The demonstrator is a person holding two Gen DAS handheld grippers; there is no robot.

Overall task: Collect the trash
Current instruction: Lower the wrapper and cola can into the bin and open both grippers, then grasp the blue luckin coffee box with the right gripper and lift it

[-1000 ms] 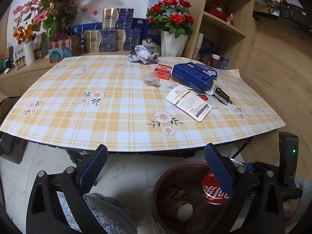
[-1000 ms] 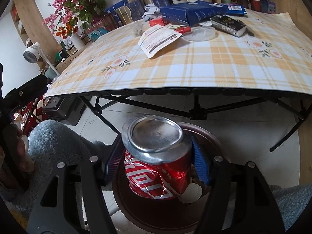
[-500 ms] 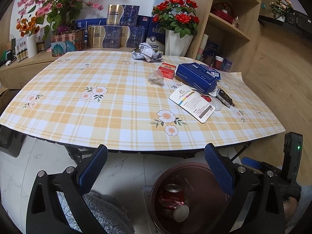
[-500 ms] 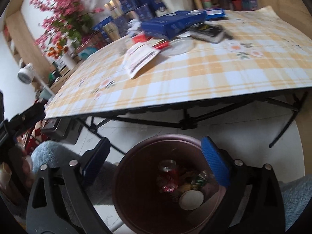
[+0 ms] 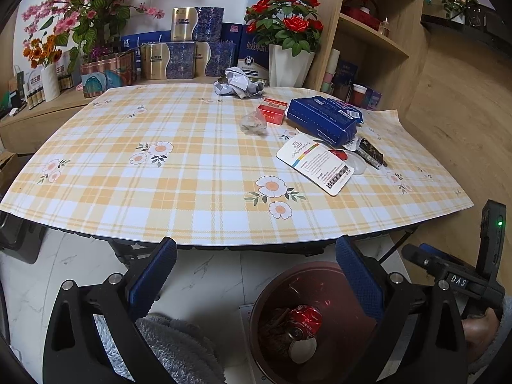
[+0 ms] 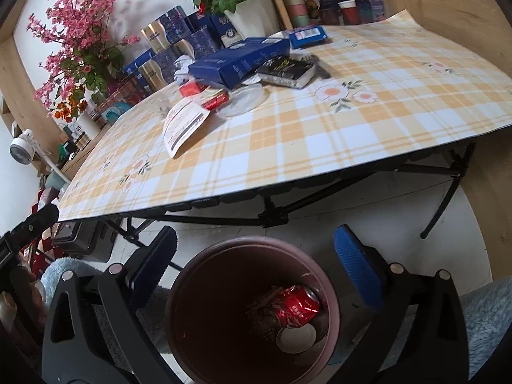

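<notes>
A crushed red can [image 6: 296, 304] lies at the bottom of the dark red bin [image 6: 249, 241] on the floor, beside a white lid. My right gripper [image 6: 256, 236] hangs over the bin's rim; its jaws are opening and nothing is between them. In the left wrist view the same can [image 5: 304, 316] shows inside the bin [image 5: 257, 313]. My left gripper [image 5: 256, 249] is open and empty, just in front of the table edge. On the table lie crumpled paper [image 5: 238, 83], a clear wrapper [image 5: 254, 123], a red box [image 5: 272, 112], a blue box [image 5: 323, 118] and a white card [image 5: 315, 166].
The plaid-covered folding table [image 5: 160, 198] stands over a marble floor, its black legs [image 6: 272, 216] just behind the bin. Flower vases and gift boxes line the back ledge. A wooden shelf unit [image 5: 377, 38] rises at the right. A fluffy grey sleeve shows at the bottom.
The right gripper let go of the red can, which dropped into the bin, and its jaws spread wide. It shifted sideways and rolled a little. The left gripper stayed put.
</notes>
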